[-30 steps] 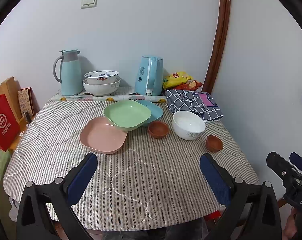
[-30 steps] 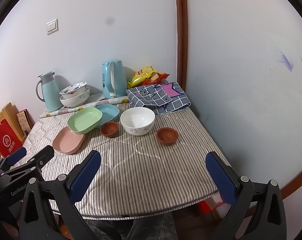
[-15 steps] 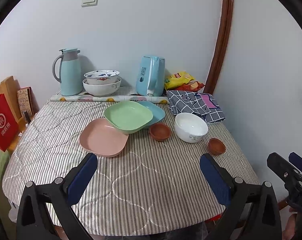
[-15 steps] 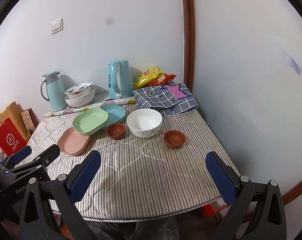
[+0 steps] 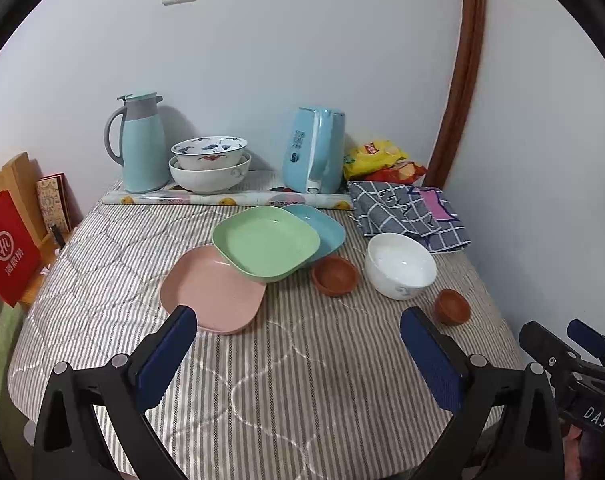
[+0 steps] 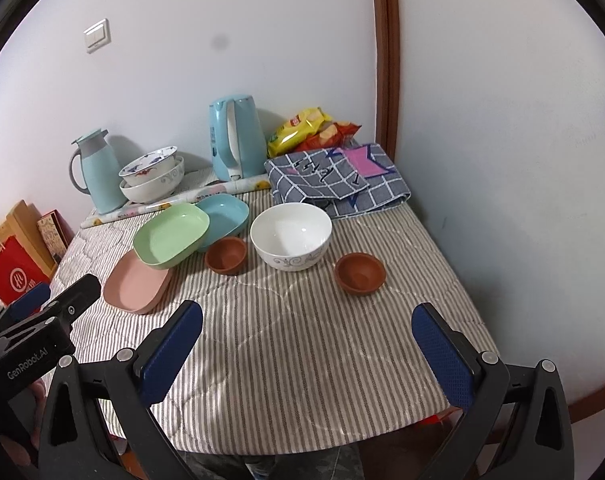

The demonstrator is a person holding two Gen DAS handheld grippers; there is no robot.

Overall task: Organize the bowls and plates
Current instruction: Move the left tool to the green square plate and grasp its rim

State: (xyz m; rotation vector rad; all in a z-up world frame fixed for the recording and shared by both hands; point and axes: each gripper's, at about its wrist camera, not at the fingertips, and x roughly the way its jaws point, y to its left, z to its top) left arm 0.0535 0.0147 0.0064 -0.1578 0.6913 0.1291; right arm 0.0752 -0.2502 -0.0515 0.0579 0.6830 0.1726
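Observation:
On the striped tablecloth lie a pink plate (image 5: pixel 212 290) (image 6: pixel 136 284), a green plate (image 5: pixel 265 242) (image 6: pixel 171 235) resting partly on it, and a blue plate (image 5: pixel 322 226) (image 6: pixel 226 214) behind. A white bowl (image 5: pixel 400 265) (image 6: pixel 290 235) stands between two small brown bowls (image 5: pixel 334 274) (image 6: pixel 225 255), (image 5: pixel 452 306) (image 6: pixel 359 273). My left gripper (image 5: pixel 298 354) is open and empty above the near table. My right gripper (image 6: pixel 308 346) is open and empty too, short of the bowls.
At the back stand a teal thermos (image 5: pixel 142 142), two stacked white bowls (image 5: pixel 209 164), a blue kettle (image 5: pixel 314 156), snack bags (image 5: pixel 376 156) and a checked cloth (image 5: pixel 406 210). A red bag (image 5: pixel 8 248) hangs at the table's left. A wall is at the right.
Both grippers have moved forward, toward the dishes, and stay open. Nothing on the table has moved.

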